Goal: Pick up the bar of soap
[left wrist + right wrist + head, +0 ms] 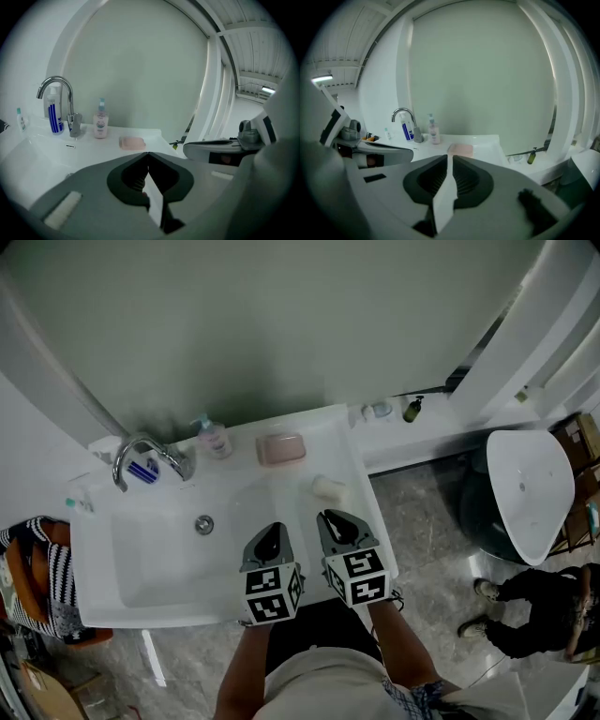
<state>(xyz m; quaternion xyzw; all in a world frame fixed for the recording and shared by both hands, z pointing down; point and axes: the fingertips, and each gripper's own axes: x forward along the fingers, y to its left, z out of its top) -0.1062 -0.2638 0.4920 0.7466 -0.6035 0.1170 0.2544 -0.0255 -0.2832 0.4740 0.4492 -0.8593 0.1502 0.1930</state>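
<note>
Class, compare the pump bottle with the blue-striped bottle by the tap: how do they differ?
The pump bottle is pale pink with a pump head; the blue-striped bottle is white with blue bands. The pump bottle stands right of the tap; the blue-striped bottle stands left of its stem, under the arch. Both stand upright on the sink.

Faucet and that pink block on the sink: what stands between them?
A pump bottle stands between faucet and pink block, clearest in the head view.

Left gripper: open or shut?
Shut and empty. In its own view the left gripper has its fingers meeting at the tips, with nothing between them.
</note>
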